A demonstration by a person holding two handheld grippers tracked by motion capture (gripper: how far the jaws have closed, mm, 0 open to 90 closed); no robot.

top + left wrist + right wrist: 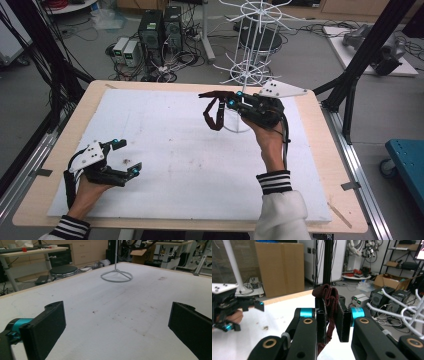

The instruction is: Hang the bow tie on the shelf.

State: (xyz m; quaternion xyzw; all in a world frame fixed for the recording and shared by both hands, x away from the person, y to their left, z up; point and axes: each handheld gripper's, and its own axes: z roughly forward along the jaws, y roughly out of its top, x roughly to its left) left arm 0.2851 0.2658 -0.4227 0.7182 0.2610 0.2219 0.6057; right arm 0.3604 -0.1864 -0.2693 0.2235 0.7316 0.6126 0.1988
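- Right tool (220, 98) is clenched on a dark maroon strap (215, 116), held above the far part of the desk (320, 150); the strap's loop hangs from the jaws.
- Left tool (126, 157) rests released on the white pad (190, 165).
- White wire rack (250, 45) stands just beyond.
- No readable writing anywhere.

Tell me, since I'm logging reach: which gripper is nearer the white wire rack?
Right. The right gripper, shut on a dark red strap, hangs beside the white wire rack; the left gripper sits open at the table's near-left.
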